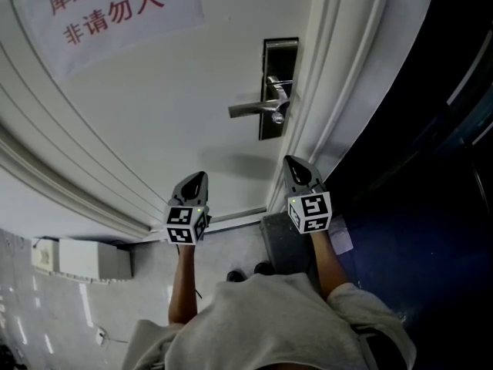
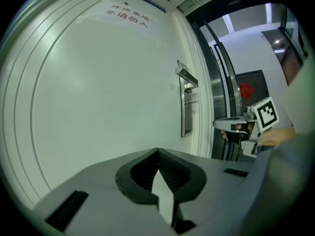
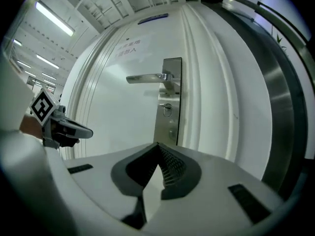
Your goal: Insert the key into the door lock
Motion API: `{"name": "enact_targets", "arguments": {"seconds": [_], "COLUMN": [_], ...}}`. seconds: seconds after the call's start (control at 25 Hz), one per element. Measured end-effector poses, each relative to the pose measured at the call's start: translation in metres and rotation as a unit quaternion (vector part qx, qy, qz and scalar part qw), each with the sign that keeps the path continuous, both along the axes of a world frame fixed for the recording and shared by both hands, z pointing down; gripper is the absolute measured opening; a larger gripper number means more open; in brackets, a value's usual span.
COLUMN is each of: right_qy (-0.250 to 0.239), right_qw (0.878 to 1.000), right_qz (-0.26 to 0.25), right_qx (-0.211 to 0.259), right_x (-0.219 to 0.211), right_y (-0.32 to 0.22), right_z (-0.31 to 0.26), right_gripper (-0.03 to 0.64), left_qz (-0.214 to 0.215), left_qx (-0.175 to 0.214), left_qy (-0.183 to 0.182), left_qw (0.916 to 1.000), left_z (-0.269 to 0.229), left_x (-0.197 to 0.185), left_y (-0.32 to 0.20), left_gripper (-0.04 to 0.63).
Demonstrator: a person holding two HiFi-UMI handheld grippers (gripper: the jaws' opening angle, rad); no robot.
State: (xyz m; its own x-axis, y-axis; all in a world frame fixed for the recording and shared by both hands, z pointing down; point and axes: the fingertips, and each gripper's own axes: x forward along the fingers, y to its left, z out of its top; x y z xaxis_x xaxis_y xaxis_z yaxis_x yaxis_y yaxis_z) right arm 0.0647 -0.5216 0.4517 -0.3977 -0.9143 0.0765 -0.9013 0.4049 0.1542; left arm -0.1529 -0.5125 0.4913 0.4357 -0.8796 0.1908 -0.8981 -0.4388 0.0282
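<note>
Left gripper and right gripper hover bottom-centre, fingers closed, empty: the key seemingly sits in the door lock.

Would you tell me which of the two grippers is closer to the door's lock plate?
The right gripper: it sits under the lock plate at the edge of the door, while the left gripper is farther off, facing its plain panel.

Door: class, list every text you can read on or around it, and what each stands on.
"库房重地": red print, top line of the sign on the door.
"非请勿入": red print, second line of that sign.
Blue plate above the door: too small to read.
</note>
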Motion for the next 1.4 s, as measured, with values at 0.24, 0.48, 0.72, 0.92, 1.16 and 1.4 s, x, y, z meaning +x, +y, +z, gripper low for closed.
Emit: {"name": "enact_targets", "arguments": {"seconds": [0.24, 0.48, 0.72, 0.92, 1.16, 1.4], "right_qy": [-0.009, -0.004, -0.004, -0.010, -0.007, -0.004], "right_qw": [1.000, 1.000, 1.000, 1.000, 1.000, 1.000], "right_qz": [0.002, 0.007, 0.006, 0.007, 0.007, 0.003], "right_qx": [-0.011, -0.012, -0.008, -0.011, -0.011, -0.010], "right_x": [-0.0014, 0.0023, 0.0010, 0.0013, -0.0002, -0.0030], "right_y": [-0.0019, -0.0027, -0.0015, -0.0024, 0.0001, -0.0016], "right_z": [0.0055, 0.0081, 0.0054, 0.0067, 0.0079, 0.0077], "right_gripper": [0.023, 0.023, 0.023, 0.023, 0.023, 0.022], "left_qz": [-0.003, -0.001, 0.002, 0.003, 0.001, 0.001], "left_qx": [0.001, 0.001, 0.001, 0.002, 0.000, -0.002], "left_qy": [0.001, 0.000, 0.006, 0.004, 0.003, 0.003], "left_qw": [1.0000, 1.0000, 1.0000, 1.0000, 1.0000, 1.0000], "left_z": [-0.0004, -0.0004, -0.0010, -0.0011, 0.0011, 0.0018], "left_x": [-0.0023, -0.0001, 0.0025, 0.0043, 0.0036, 0.0046], "left_y": [-0.0022, -0.0030, -0.0044, -0.0048, -0.0038, -0.0040], "left_gripper": [0.017, 0.017, 0.017, 0.017, 0.017, 0.017]}}
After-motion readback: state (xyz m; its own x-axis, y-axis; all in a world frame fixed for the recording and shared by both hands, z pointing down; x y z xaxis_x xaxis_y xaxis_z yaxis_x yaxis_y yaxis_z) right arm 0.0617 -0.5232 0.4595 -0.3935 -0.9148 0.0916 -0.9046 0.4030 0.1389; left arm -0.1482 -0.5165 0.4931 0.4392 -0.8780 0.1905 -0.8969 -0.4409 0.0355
